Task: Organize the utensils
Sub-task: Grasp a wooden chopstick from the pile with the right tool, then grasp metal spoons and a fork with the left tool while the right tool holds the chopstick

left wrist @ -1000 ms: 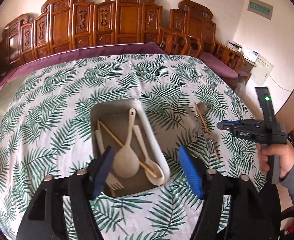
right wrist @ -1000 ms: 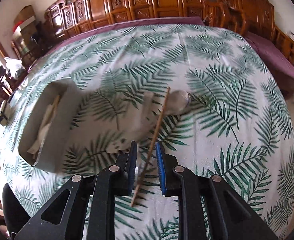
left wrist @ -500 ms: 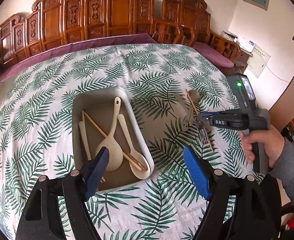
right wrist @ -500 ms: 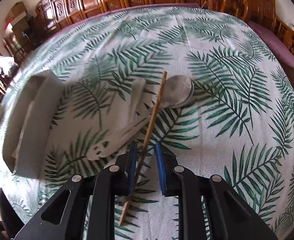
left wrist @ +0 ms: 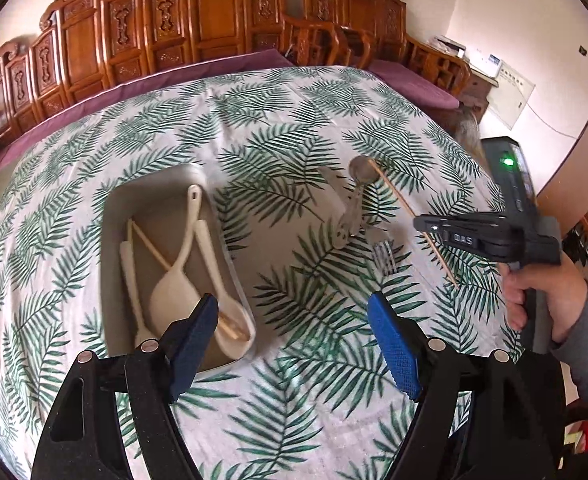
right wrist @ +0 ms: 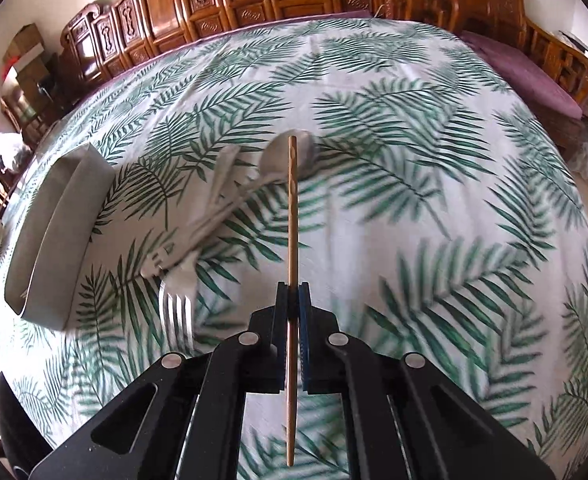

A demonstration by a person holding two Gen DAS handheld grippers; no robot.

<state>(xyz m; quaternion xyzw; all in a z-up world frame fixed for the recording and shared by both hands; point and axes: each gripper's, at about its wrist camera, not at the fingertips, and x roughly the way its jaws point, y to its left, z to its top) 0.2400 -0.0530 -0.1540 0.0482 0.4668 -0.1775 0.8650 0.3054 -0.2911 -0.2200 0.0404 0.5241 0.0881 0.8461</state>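
My right gripper [right wrist: 293, 300] is shut on a wooden chopstick [right wrist: 291, 216] and holds it above the cloth; it also shows in the left wrist view [left wrist: 430, 227] with the chopstick [left wrist: 394, 192]. Under it lie a metal spoon [right wrist: 294, 158], a metal fork [right wrist: 177, 308] and a white utensil [right wrist: 220, 184]. My left gripper [left wrist: 294, 344] is open and empty, near the front right corner of a grey tray [left wrist: 114, 216]. The tray holds a beige ladle [left wrist: 176, 292], a white spoon [left wrist: 222, 280], a chopstick [left wrist: 150, 244] and another white utensil.
The round table carries a palm-leaf cloth [left wrist: 294, 128]. Carved wooden chairs [left wrist: 214, 20] ring its far side. The tray also shows at the left of the right wrist view [right wrist: 50, 240]. A person's hand [left wrist: 542, 300] holds the right gripper.
My right gripper has closed on the chopstick and lifted it off the cloth, now pointing straight ahead. My left gripper has drifted right, away from the tray.
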